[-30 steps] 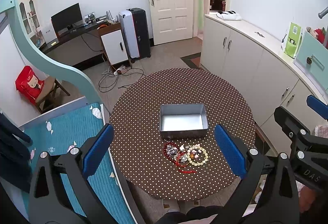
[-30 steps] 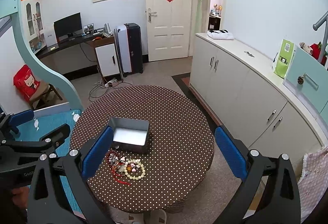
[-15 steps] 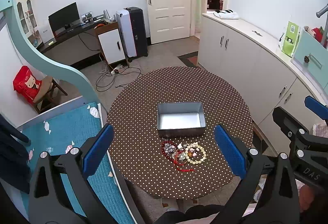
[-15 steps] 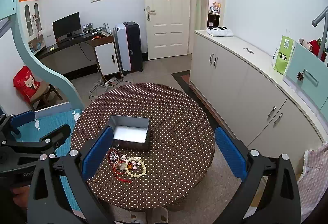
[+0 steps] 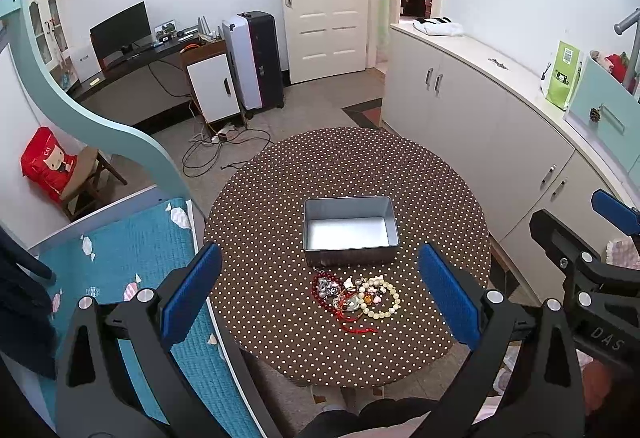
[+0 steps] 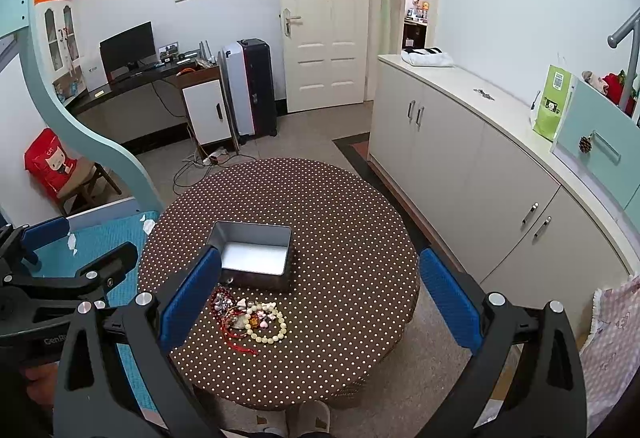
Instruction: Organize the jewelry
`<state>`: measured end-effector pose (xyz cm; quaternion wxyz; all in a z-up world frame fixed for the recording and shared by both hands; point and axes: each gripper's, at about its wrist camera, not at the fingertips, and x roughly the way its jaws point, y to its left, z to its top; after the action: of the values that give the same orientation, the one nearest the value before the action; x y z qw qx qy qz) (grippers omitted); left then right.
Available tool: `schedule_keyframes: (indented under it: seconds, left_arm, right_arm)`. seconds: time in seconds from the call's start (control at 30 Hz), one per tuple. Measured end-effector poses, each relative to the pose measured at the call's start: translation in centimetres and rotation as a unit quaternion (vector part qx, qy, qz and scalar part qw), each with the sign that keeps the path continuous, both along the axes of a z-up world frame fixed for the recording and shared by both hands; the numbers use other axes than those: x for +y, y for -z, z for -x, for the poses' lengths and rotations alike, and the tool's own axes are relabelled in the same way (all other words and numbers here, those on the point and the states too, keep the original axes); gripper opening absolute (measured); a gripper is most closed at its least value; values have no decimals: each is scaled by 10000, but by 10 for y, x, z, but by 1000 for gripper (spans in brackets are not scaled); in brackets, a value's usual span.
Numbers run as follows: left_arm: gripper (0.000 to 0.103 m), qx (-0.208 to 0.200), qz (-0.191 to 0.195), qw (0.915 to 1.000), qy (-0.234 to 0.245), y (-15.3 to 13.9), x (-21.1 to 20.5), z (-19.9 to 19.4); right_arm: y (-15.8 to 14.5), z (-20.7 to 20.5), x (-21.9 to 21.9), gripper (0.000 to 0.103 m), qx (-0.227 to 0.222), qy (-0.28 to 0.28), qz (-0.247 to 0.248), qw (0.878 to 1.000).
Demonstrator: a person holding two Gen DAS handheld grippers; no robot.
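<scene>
Through the left wrist view, we are holding the left gripper (image 5: 319, 294) high above the round tabletop (image 5: 280, 173), its fingers (image 5: 192, 292) spread wide and gripping nothing. The jewelry pile (image 5: 356, 296) is lying between the fingers, nearer the right one, touching nothing of ours. Just beyond the pile the metal tin (image 5: 350, 229) is sitting empty.

Through the right wrist view, we are holding the right gripper (image 6: 320, 300) equally wide apart and empty. The jewelry pile (image 6: 250, 320) is lying just beside the left finger (image 6: 190, 298), and that finger is covering the tin's (image 6: 256, 252) near corner. The tin is showing a bare bottom.
</scene>
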<state>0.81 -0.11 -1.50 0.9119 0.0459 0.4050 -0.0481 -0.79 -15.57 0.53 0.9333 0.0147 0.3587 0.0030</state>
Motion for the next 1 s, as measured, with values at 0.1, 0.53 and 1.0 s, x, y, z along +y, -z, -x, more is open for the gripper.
schedule_keyframes:
  seconds: [0.1, 0.53, 1.0]
  left_arm:
    - [98, 13, 3, 10000, 0, 0, 0, 0]
    - [98, -1, 10, 10000, 19, 2, 1, 0]
    - [98, 87, 73, 9999, 105, 5, 7, -4]
  right_arm:
    - [0, 0, 0, 96, 8, -2, 4, 10000]
    - [1, 0, 0, 96, 30, 30, -26, 10000]
    - [3, -4, 7, 96, 125, 114, 1, 9999]
